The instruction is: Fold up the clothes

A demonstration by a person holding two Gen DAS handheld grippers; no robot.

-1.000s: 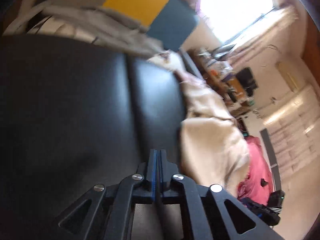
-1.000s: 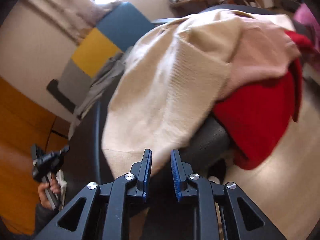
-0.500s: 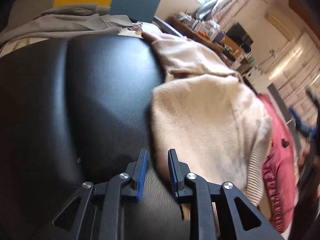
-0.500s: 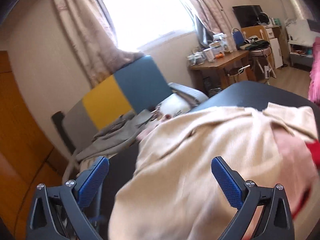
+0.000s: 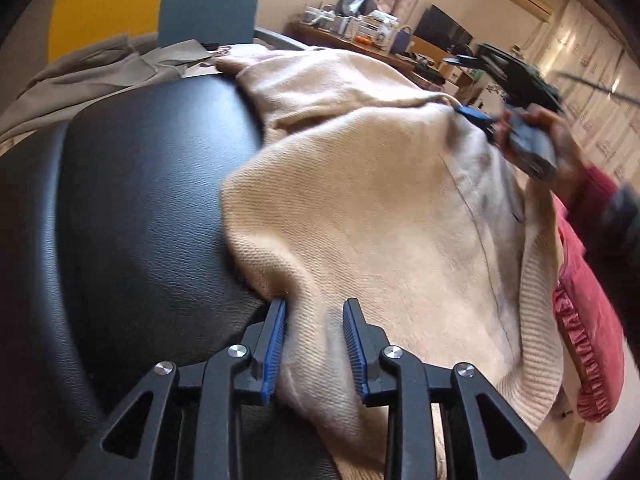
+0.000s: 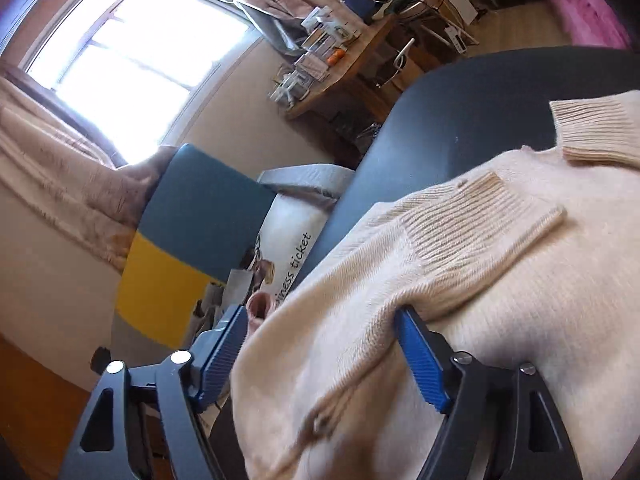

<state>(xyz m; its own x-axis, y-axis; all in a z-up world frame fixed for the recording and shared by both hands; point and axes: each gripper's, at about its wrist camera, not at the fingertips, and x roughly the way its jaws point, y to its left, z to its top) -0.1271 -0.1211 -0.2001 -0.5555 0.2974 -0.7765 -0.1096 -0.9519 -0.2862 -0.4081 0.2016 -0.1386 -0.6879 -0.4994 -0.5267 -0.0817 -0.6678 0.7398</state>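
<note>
Both tongs have moved onto the cream sweater [image 5: 380, 216], which lies on the black seat [image 5: 132, 200]. Left tongs [image 5: 314, 344] are apart, with a sweater fold between the pads. Right tongs [image 6: 320, 356] are wide apart around another bunch. Beside them lies a pink garment [image 5: 588, 320]. Grabbing too thick a bunch could drag the sweater off the seat.

Sweater [image 5: 372, 216]: cream knit, ribbed hems, rumpled, draped over black cushion
Position: centre toward 3 o'clock
Cuffs: possibly folded inward
</note>
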